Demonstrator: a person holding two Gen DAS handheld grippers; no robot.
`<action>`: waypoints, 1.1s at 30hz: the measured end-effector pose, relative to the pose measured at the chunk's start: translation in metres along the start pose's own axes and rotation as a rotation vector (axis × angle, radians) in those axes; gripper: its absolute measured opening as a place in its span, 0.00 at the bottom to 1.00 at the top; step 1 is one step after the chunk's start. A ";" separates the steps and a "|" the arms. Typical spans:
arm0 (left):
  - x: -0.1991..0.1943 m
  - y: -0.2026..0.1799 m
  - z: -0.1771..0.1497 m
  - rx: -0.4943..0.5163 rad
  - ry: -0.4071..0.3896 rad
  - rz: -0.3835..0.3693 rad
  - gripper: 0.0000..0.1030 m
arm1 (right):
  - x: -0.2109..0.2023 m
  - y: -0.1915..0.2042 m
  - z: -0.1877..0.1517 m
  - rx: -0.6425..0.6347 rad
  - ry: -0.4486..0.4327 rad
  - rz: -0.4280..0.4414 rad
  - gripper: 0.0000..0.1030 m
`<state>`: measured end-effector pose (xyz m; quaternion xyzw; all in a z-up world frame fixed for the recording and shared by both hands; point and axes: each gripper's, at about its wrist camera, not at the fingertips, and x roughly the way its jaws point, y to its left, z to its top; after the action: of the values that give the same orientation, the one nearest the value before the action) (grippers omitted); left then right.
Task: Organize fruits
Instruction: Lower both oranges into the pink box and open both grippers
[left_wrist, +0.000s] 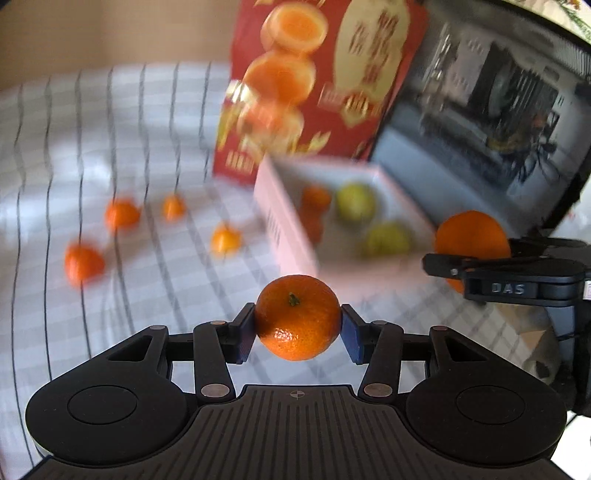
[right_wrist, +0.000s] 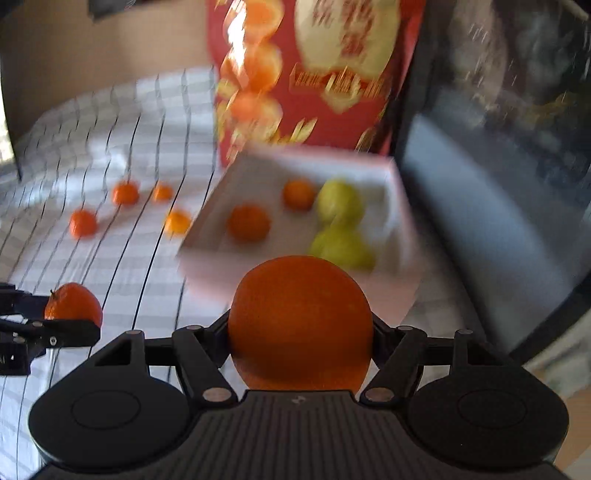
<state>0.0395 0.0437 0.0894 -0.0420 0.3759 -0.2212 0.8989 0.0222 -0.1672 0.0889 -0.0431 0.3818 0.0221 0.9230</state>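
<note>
My left gripper (left_wrist: 297, 326) is shut on a small mandarin (left_wrist: 297, 317) with a green stem, held above the checked cloth. My right gripper (right_wrist: 301, 332) is shut on a large orange (right_wrist: 300, 325), whose bulk hides the pads. Each gripper shows in the other's view: the right one with its orange (left_wrist: 472, 236) at the right edge, the left one with its mandarin (right_wrist: 74, 304) at the left edge. Ahead sits a white box (left_wrist: 284, 225) holding two green fruits (right_wrist: 340, 201) and two mandarins (right_wrist: 248, 223). Several mandarins (left_wrist: 83, 264) lie loose on the cloth to the left.
A tall red carton (left_wrist: 317, 85) printed with oranges stands right behind the white box (right_wrist: 207, 236). A dark glossy screen (left_wrist: 480, 129) leans at the right. The white cloth with dark lines (left_wrist: 110, 147) covers the table up to a beige wall.
</note>
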 end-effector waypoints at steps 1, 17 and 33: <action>0.002 -0.004 0.011 0.013 -0.018 0.007 0.52 | -0.004 -0.007 0.012 -0.004 -0.027 -0.007 0.68; 0.129 -0.071 0.067 0.150 0.117 0.118 0.53 | 0.019 -0.070 0.111 -0.019 -0.070 0.019 0.68; 0.045 -0.024 0.039 -0.148 -0.076 -0.024 0.50 | 0.082 -0.065 0.111 -0.007 0.047 0.112 0.68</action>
<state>0.0853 -0.0006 0.0935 -0.1213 0.3565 -0.2019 0.9041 0.1634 -0.2206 0.1135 -0.0254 0.4051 0.0739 0.9110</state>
